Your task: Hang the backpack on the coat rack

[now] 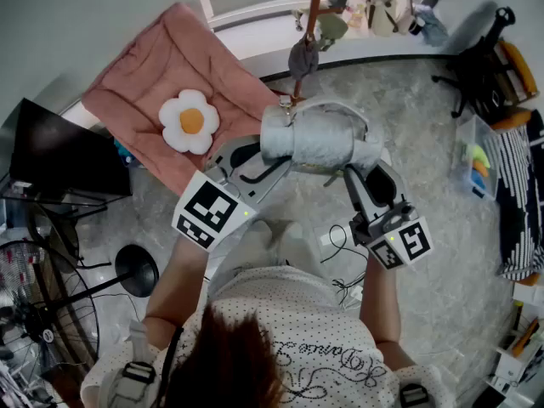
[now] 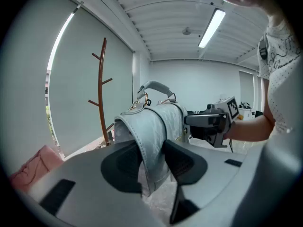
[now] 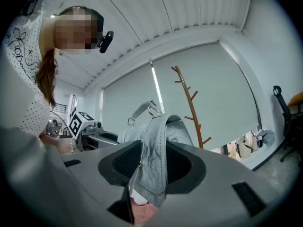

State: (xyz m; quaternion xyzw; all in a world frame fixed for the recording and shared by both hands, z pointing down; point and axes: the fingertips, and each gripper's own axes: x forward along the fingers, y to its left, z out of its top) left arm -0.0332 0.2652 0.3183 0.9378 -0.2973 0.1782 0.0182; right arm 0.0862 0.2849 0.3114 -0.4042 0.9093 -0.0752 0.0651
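While the pale grey backpack (image 1: 316, 137) hangs in the air between the two tools, the left claw (image 2: 154, 163) is clenched on one end of it, with a fold of the quilted grey material pinched between its dark pads. The right claw (image 3: 151, 168) is clamped on the opposite end in the same way, and a strip of the bag's side panel runs down between its jaws. In the head view the bag lies crosswise above the marbled floor (image 1: 425, 253), in front of the person's chest. Its short top handle (image 2: 156, 86) stands upright over the body on gold-coloured rings. The brown wooden coat rack (image 2: 101, 91) rises beyond the bag, its short pegs branching off a slim pole. From above, the bag's far edge looks close to the pole's base, though I cannot tell whether they touch. To the left of the rack lies a pink quilted cushion (image 1: 144, 83) with a fried-egg pillow (image 1: 190, 121) resting on it.
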